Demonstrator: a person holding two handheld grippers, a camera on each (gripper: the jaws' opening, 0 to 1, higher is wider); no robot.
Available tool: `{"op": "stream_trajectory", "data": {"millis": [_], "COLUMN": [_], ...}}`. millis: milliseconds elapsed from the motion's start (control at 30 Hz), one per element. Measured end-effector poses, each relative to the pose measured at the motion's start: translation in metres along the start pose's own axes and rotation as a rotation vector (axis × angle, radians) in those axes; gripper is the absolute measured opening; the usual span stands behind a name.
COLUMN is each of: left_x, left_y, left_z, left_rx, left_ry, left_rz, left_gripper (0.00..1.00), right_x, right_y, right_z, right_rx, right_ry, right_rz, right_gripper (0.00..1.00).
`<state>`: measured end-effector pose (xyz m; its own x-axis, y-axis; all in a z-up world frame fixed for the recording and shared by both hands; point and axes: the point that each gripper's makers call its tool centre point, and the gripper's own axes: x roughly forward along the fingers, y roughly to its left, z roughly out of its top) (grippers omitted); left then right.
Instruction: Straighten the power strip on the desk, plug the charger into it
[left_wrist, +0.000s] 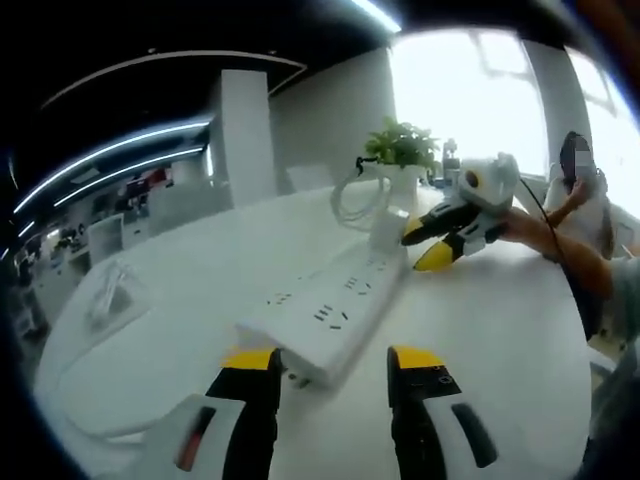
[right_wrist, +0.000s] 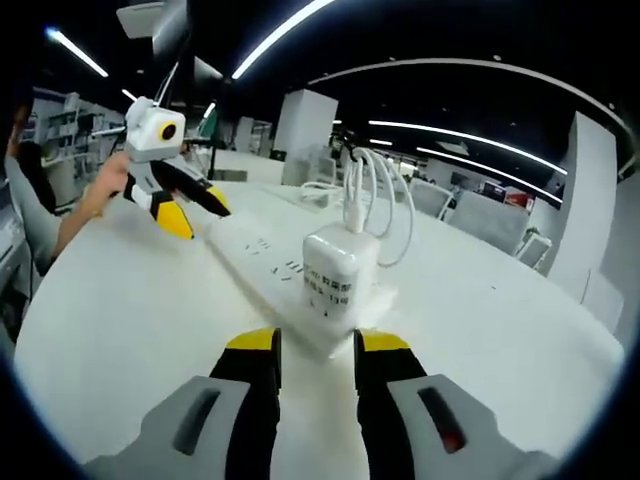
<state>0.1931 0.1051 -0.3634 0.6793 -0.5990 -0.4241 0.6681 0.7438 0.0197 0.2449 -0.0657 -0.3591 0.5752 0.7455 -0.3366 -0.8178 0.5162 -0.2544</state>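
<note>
The white bench (left_wrist: 500, 330) carries a long white power strip (left_wrist: 330, 305) lying across its middle. A white charger (right_wrist: 340, 272) stands plugged into one end of the strip, its looped cable (right_wrist: 372, 195) rising behind it. The left tool (left_wrist: 330, 385) hangs released at the strip's bare end. The right tool (right_wrist: 315, 350) hangs released just before the charger end, grasping nothing.

Window (left_wrist: 500, 90) at 1 o'clock blows out the left gripper view; ceiling light strips (right_wrist: 280, 35) streak overhead, edges bend, overall soft blur.
</note>
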Motion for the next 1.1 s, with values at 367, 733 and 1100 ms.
{"op": "stream_trajectory", "data": {"millis": [367, 733, 1100], "left_x": [0.0016, 0.0044, 0.0047], "left_y": [0.0009, 0.0012, 0.0016], "left_z": [0.0007, -0.0023, -0.0024], "left_rx": [-0.001, -0.016, -0.01], "left_ry": [-0.002, 0.004, 0.006], "left_rz": [0.001, 0.008, 0.018], "left_gripper": [0.44, 0.44, 0.44], "right_x": [0.0032, 0.0034, -0.0004], "right_y": [0.0028, 0.006, 0.0012], "right_z": [-0.0035, -0.0025, -0.0031], "right_rx": [0.038, 0.062, 0.084], "right_ry": [0.008, 0.0, -0.011], "right_rz": [-0.014, -0.019, -0.042], "right_gripper": [0.28, 0.3, 0.18]}}
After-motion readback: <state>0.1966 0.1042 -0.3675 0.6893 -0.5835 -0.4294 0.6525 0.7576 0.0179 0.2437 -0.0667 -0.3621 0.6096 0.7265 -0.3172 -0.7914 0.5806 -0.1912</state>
